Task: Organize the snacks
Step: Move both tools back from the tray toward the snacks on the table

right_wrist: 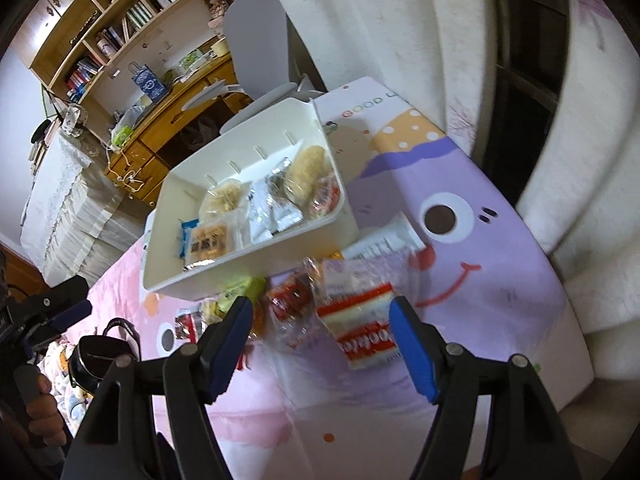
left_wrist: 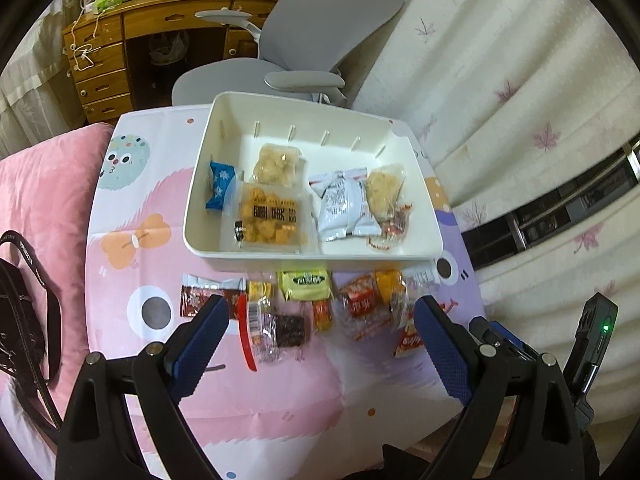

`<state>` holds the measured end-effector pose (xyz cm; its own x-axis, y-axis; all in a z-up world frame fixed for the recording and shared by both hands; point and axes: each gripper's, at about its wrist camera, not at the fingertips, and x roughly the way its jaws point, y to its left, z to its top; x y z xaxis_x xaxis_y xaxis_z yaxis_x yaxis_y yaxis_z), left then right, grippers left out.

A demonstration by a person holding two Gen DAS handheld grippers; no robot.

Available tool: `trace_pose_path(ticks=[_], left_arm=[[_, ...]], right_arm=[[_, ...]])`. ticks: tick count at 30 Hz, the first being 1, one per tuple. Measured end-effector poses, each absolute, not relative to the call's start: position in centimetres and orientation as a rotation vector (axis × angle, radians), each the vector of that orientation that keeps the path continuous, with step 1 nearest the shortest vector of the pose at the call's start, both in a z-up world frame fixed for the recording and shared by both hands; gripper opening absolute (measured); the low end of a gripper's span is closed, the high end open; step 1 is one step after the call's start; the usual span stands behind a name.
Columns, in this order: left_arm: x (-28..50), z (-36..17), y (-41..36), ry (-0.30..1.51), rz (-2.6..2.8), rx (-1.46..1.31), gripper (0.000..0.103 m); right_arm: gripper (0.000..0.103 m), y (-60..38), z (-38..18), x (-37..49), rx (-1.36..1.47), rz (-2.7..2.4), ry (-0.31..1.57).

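Observation:
A white bin stands on the cartoon-print table and holds several snack packs, among them a blue candy, an orange biscuit pack and a grey-white bag. Loose snacks lie in a row before it: a dark red sachet, a green pack, a brown bar. My left gripper hangs open above this row, touching nothing. My right gripper is open over a red-and-white pack; the pads do not press it.
A grey office chair and a wooden desk stand behind the table. A pink cushion and a black strapped bag lie left. Pale curtains hang close on the right. A hand holds the left gripper's handle.

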<state>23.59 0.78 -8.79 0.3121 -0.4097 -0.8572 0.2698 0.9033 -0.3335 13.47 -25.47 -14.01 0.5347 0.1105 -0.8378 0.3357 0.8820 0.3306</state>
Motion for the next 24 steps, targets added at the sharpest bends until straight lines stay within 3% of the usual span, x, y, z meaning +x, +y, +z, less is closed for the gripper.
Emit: trace_pose_path(ticks=[24], left_arm=[[22.4, -20.0, -0.9, 1.433, -0.436, 0.060, 0.093]], right_arm=[[0.071, -19.8, -19.6, 7.0, 0.248, -0.314, 0.927]])
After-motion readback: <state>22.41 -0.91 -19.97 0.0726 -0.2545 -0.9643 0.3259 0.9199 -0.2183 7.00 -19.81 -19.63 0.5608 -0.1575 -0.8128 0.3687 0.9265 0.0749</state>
